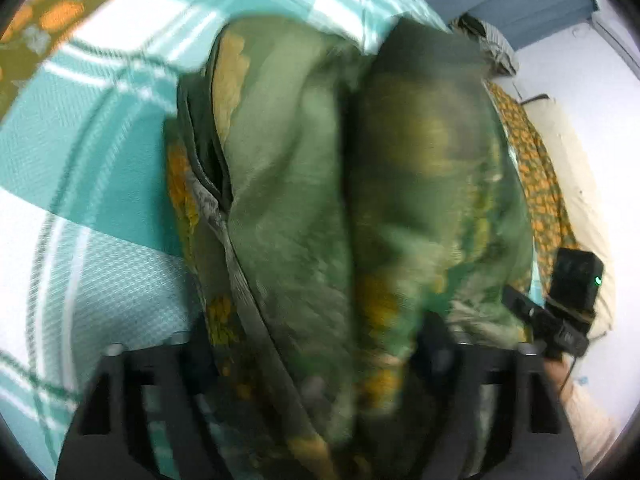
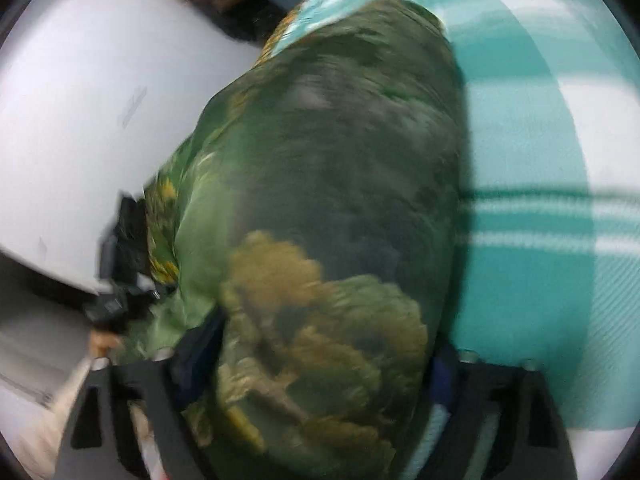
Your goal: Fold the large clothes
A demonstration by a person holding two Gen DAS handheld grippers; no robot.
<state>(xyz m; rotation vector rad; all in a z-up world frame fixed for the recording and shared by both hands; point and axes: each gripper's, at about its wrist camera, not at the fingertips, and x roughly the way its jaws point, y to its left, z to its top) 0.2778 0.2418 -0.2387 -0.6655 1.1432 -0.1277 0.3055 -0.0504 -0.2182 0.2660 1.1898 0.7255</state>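
garment: green cloth (image 1: 320,208) with yellow-orange floral print, bunched into two thick folds side by side, lying over the checked sheet; grey ribbed hem strip showing along its left fold; blurred
garment, right view: same green cloth (image 2: 332,208) filling the middle of the frame, heaped up high, yellow flower patch on its near part; heavily blurred
left gripper (image 1: 316,364): fingers sitting either side of the cloth bundle, cloth filling the gap between them; pads hidden under fabric, so cannot tell if they are pressing
right gripper (image 2: 308,364): fingers straddling the near end of the cloth, cloth bulging between and over them; pad contact hidden, grip cannot tell
right gripper, seen from left view: black body (image 1: 560,304) with a green light showing just beside the cloth's right edge
left gripper, seen from right view: black body (image 2: 120,264) sitting at the cloth's left edge, touching it
surface: teal-and-white checked sheet (image 1: 80,152) lying under the garment
other cloth: orange-patterned fabric (image 1: 536,184) lying along the sheet's right edge
background: white wall (image 2: 88,100) to the left in the right view
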